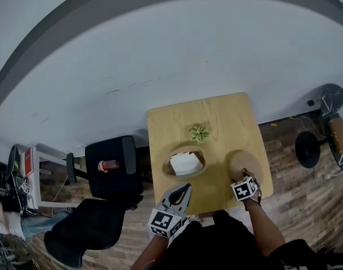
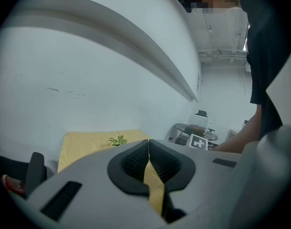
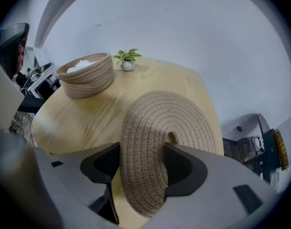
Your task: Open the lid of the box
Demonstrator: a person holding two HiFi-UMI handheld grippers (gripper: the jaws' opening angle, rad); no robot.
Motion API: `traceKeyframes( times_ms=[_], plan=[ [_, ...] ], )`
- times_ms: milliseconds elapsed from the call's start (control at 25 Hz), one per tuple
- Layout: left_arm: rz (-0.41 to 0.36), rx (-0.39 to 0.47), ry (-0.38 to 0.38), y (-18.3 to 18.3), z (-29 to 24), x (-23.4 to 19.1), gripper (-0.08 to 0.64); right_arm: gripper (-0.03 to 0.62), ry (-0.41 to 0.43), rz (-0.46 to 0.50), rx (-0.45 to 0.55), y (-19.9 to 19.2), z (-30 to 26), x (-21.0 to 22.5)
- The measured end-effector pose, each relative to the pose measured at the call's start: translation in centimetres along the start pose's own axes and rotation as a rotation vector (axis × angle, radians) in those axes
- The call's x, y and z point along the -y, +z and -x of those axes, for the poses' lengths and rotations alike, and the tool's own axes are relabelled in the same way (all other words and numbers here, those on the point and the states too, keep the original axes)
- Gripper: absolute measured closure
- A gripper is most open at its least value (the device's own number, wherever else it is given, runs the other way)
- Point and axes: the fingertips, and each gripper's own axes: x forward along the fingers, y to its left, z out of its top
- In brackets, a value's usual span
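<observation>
The wooden bench (image 1: 228,122) carried an open woven basket (image 1: 167,170) with something white inside, its lid already off. The round woven lid (image 3: 160,142) sat tilted near the bench's right front corner. The right gripper (image 3: 138,163) was clamped on its rim, jaws partly apart around the thick weave. The left gripper (image 2: 148,149) hung clenched and empty by the front edge. A small potted plant (image 1: 199,133) stood behind the basket.

Wooden table (image 1: 239,128) carries an open woven basket (image 1: 167,165) and potted plant (image 1: 199,133).
</observation>
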Motion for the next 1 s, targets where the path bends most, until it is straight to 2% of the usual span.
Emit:
traceKeyframes(
  times_ms=[280, 440, 560, 800, 1000],
  plan=[
    [0.022, -0.012, -0.023, -0.8, -0.1, 1.2, 0.540, 0.287, 0.027, -0.001, -0.011, -0.1, -0.3, 0.4],
    [0.002, -0.009, -0.028, -0.5, 0.1, 0.8, 0.540, 0.281, 0.012, 0.044, 0.025, 1.1, 0.8, 0.3],
    [0.003, 0.000, -0.012, -0.1, 0.2, 0.4, 0.540, 0.278, 0.015, 0.064, 0.105, 3.8, 3.2, 0.0],
    [0.009, 0.029, 0.011, 1.0, 0.4, 0.1, 0.540, 0.295, -0.007, 0.102, 0.351, 12.3, 10.0, -0.6],
    [-0.005, 0.068, 0.044, 2.7, 1.0, -0.8, 0.540, 0.351, -0.020, 0.110, 0.552, 17.9, 15.8, -1.3]
  ],
)
